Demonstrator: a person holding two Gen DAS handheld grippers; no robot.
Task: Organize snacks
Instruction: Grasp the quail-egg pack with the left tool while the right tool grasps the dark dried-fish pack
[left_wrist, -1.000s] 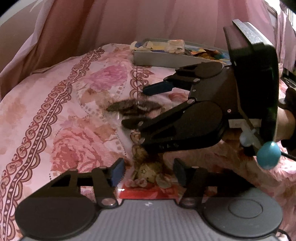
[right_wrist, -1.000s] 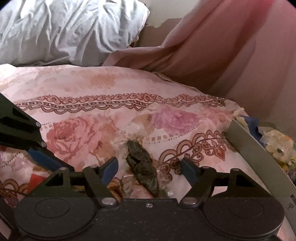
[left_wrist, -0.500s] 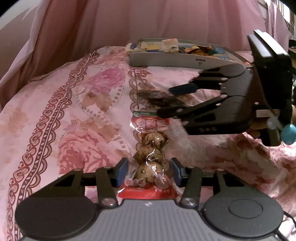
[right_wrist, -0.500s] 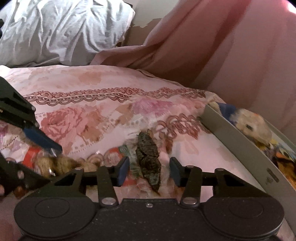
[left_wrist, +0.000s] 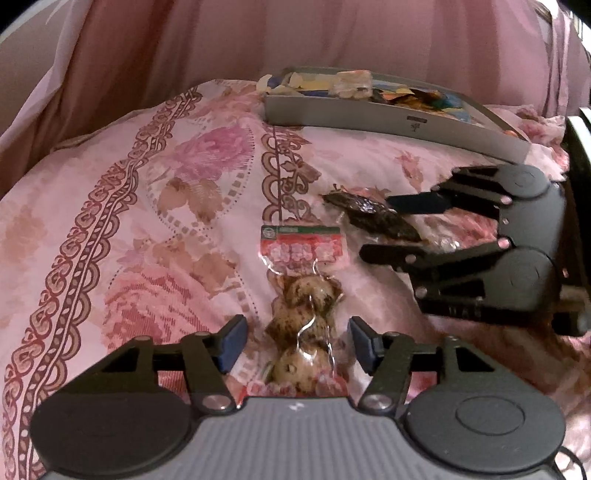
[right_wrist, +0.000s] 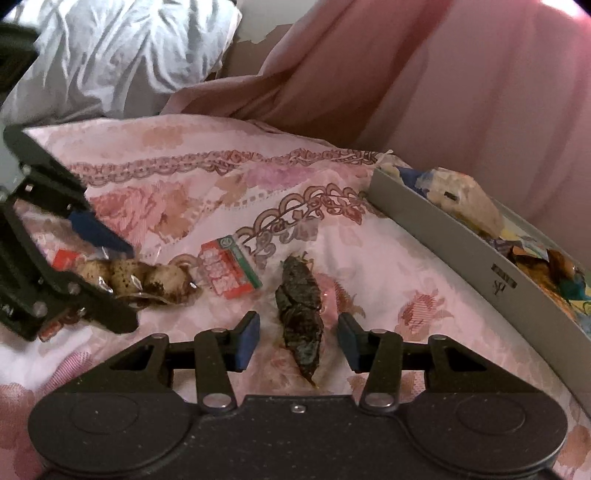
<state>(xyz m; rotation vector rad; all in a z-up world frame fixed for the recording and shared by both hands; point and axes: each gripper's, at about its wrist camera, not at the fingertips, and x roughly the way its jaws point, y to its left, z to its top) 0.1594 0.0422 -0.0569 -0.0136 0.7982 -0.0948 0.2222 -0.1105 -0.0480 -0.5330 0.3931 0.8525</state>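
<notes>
A clear packet of speckled eggs (left_wrist: 304, 317) with a red label lies on the pink floral bedspread (left_wrist: 155, 206). My left gripper (left_wrist: 297, 343) is open, its blue pads on either side of the packet's near end. A dark snack packet (right_wrist: 300, 317) lies beside it. My right gripper (right_wrist: 297, 341) is open, its pads on either side of that dark packet. The egg packet (right_wrist: 155, 280) and left gripper also show at the left of the right wrist view. The dark packet (left_wrist: 373, 218) and right gripper (left_wrist: 391, 229) show in the left wrist view.
A grey tray (left_wrist: 388, 118) holding several snack packets sits at the far edge of the bed; it shows at the right in the right wrist view (right_wrist: 491, 291). Pink curtains (left_wrist: 295, 37) hang behind. A white pillow (right_wrist: 122, 55) lies at the back left.
Both grippers have moved apart, each to its own packet. The left gripper's pads closed in slightly, then opened again around the egg packet. The right gripper has drawn back from the left camera.
</notes>
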